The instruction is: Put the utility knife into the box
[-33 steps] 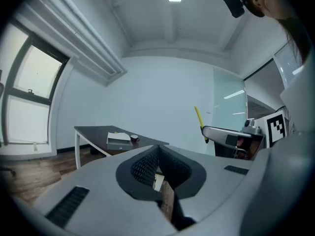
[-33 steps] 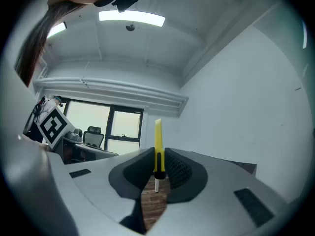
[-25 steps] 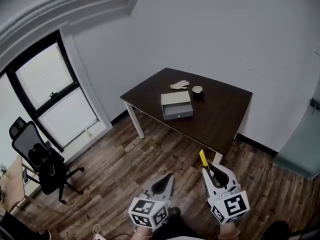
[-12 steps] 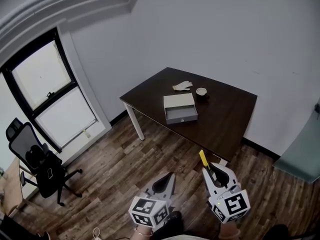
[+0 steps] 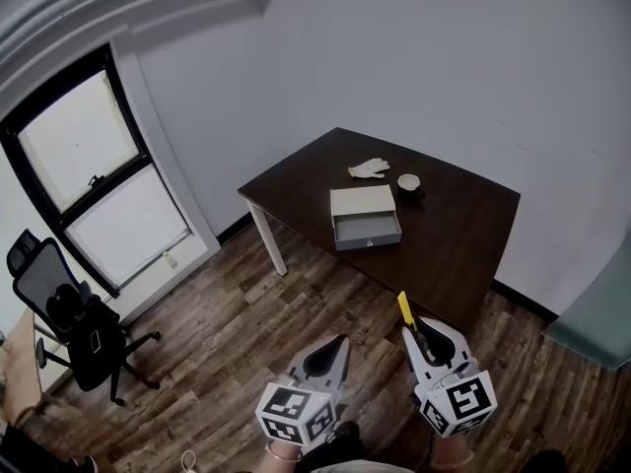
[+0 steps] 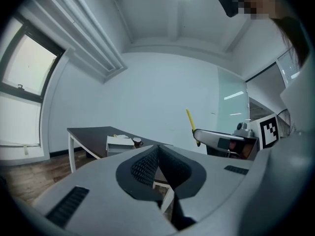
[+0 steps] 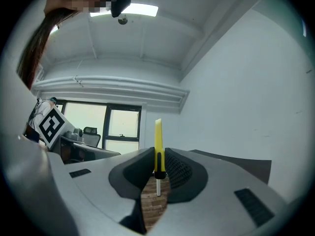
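Note:
A yellow utility knife stands upright between the jaws of my right gripper, which is shut on it. My left gripper is shut with nothing in it, just left of the right one. Both are held over the wooden floor, well short of the dark table. On the table sits the grey box, a drawer with its open front facing me.
A pale glove and a small cup lie behind the box. An office chair stands at the left under the window. A frosted glass panel is at the right.
The table and box have shifted slightly right and lower in the head view as I come nearer. Both grippers keep their hold and pose.

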